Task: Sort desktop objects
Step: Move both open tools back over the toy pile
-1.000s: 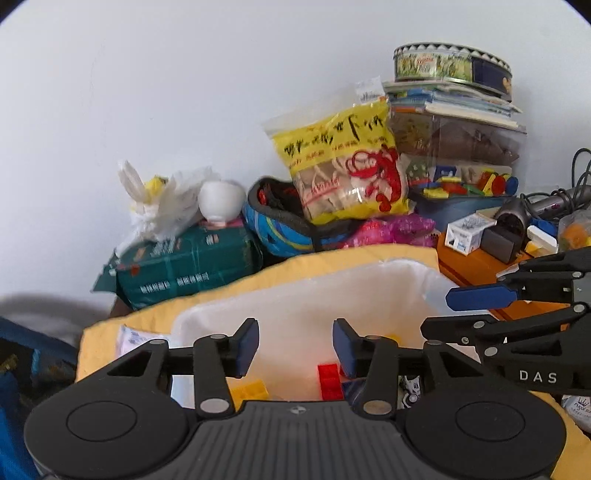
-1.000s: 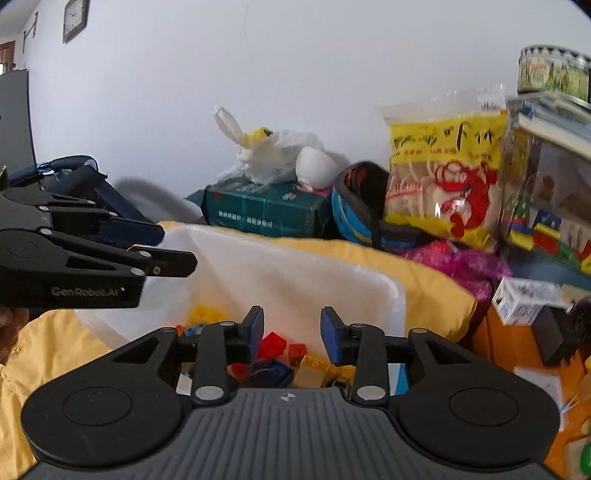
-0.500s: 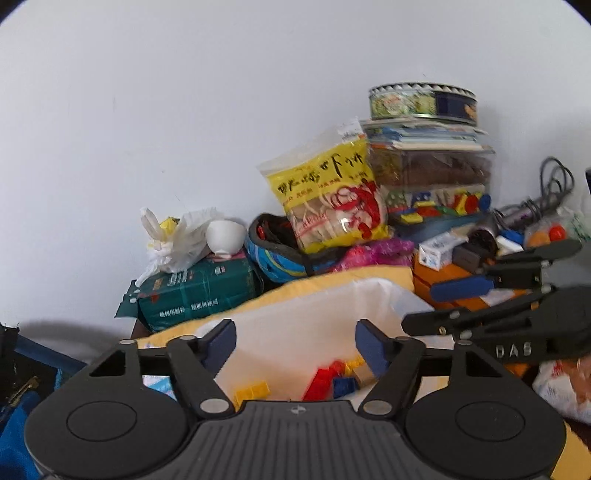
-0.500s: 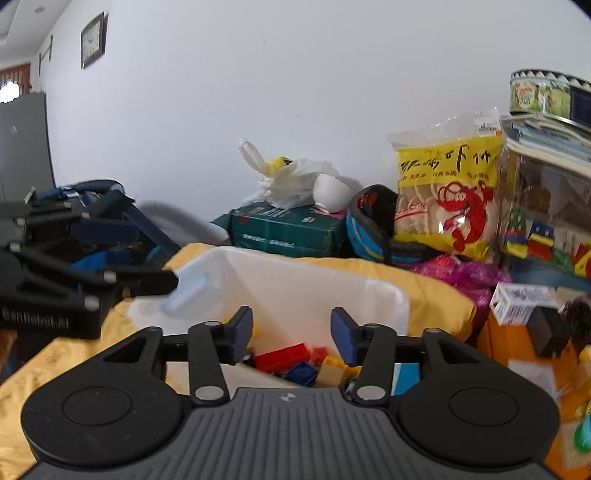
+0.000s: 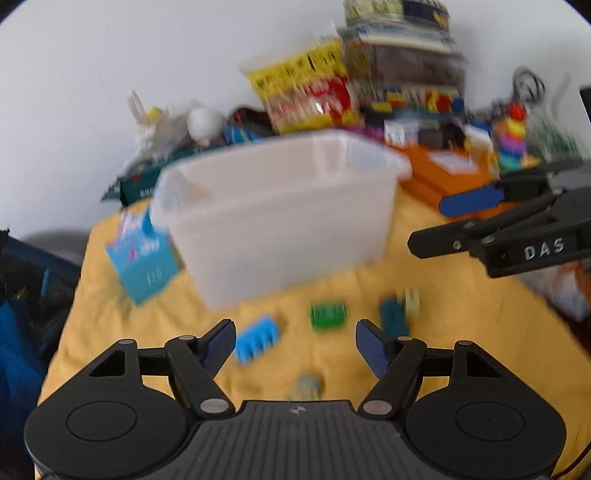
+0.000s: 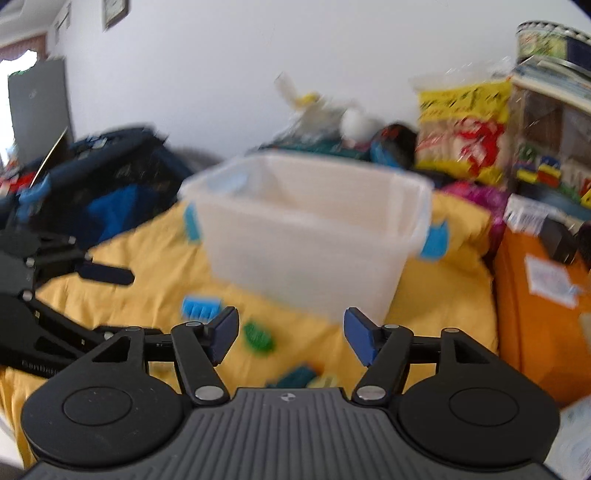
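Fingers of left gripper (image 5: 295,341) spread wide and empty, right gripper (image 6: 291,334) likewise, light-blue brick (image 5: 256,339), green brick (image 5: 328,315) and dark-blue brick (image 5: 393,314) on yellow cloth (image 5: 461,332) just before white bin (image 5: 277,221), snack bag (image 5: 306,92) behind bin.

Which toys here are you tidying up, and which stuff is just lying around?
For the job: light blue brick, green brick, dark teal brick, white tub.

Just lying about: yellow snack bag, orange box, round tin.
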{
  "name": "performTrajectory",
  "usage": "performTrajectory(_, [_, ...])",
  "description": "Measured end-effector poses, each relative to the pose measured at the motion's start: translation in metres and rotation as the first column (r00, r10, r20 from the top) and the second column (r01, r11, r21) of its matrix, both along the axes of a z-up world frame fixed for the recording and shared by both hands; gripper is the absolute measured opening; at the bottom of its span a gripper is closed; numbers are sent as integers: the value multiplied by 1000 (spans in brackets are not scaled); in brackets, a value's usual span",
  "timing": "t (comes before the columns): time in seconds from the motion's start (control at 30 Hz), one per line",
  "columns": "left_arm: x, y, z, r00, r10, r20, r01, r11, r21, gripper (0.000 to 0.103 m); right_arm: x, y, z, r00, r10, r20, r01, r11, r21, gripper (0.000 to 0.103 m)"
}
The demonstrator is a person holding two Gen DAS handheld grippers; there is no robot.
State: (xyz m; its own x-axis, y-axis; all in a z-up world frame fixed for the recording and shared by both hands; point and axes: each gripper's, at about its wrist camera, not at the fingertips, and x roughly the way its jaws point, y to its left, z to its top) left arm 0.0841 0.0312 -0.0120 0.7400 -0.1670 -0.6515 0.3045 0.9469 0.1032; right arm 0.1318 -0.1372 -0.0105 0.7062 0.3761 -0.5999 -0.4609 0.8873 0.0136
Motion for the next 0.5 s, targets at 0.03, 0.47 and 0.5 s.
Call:
performTrajectory(0.03, [-5,1,-7,1000,3,-15,-3,1000,14,75,-4,1,-7,1000,7,-16,-7,1000,-16,65])
performTrajectory(0.47, [-21,11,-49,996,20,-91,-17,999,29,70,-32,16,-60,979,45,-201,-53,998,-33,55])
performTrajectory(0.5, [-18,11,-50,996,8,-87,-5,1000,31,66,-31,16,-60,979,32,-201,-40,998,-38,52])
